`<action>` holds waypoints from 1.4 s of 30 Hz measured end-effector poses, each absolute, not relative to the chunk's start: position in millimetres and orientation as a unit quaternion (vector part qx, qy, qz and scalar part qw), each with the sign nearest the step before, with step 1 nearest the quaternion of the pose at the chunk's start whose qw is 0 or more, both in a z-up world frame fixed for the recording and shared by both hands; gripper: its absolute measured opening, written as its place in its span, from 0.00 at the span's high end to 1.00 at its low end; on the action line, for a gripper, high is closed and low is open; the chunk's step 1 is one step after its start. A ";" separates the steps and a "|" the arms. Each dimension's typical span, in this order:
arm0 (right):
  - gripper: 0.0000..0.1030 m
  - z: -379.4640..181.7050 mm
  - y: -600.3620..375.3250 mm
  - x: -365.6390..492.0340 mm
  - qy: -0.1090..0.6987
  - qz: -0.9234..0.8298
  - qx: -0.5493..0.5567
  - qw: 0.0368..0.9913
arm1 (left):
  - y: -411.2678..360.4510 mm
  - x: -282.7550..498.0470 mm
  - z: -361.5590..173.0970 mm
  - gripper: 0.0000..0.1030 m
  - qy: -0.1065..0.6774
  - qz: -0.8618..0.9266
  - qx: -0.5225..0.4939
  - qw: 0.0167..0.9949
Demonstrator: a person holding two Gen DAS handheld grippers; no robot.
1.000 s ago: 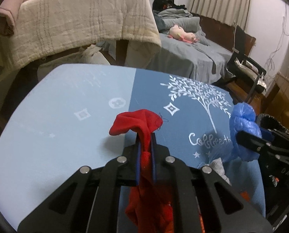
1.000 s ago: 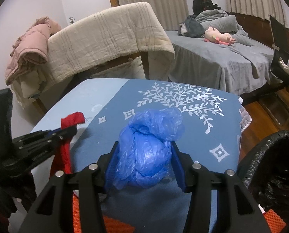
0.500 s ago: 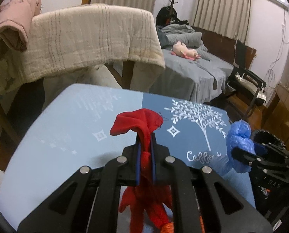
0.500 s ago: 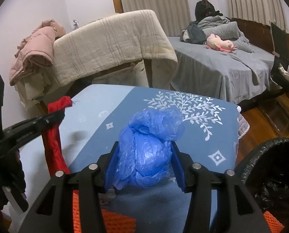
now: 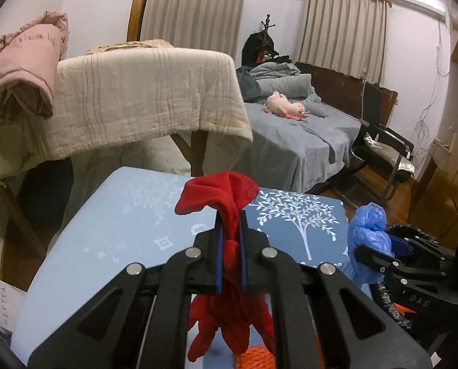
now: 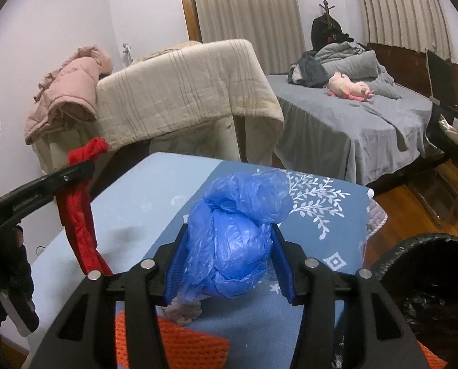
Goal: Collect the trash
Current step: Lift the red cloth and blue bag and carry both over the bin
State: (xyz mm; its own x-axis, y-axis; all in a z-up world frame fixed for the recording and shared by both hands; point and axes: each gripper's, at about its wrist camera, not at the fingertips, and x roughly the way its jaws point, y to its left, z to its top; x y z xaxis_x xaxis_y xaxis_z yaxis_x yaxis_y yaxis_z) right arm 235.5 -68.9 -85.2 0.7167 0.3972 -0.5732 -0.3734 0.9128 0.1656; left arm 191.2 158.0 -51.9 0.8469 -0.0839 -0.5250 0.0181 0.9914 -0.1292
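We are raising both claws off the desk: left claw clamping the red cloth, right claw gripping the blue bag. The black-lined bin, probably the destination, sits beside the right claw.

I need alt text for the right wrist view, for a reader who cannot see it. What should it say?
The right gripper holds a crumpled blue plastic bag above a blue table. At left, the left gripper holds a hanging red cloth; a black trash bin sits at lower right. Behind are a bed and a beige blanket.
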 end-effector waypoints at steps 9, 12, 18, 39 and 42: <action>0.51 -73.0 -87.2 206.0 0.310 0.207 0.020 0.928 | 125.5 164.8 -49.5 0.92 0.280 -0.048 -0.056 0.957; 0.51 -69.5 -95.9 194.7 0.307 0.204 0.022 0.929 | 113.2 155.8 -52.0 0.92 0.284 -0.057 -0.058 0.956; 0.51 -59.1 -115.7 176.1 0.297 0.194 0.027 0.934 | 90.0 140.2 -52.1 0.92 0.285 -0.072 -0.054 0.954; 0.51 -32.9 -175.2 120.9 0.267 0.158 0.039 0.950 | 11.8 100.3 -33.8 0.92 0.265 -0.142 -0.033 0.953; 0.51 -30.3 -183.6 115.9 0.264 0.149 0.041 0.952 | 1.5 98.6 -32.4 0.92 0.264 -0.152 -0.031 0.952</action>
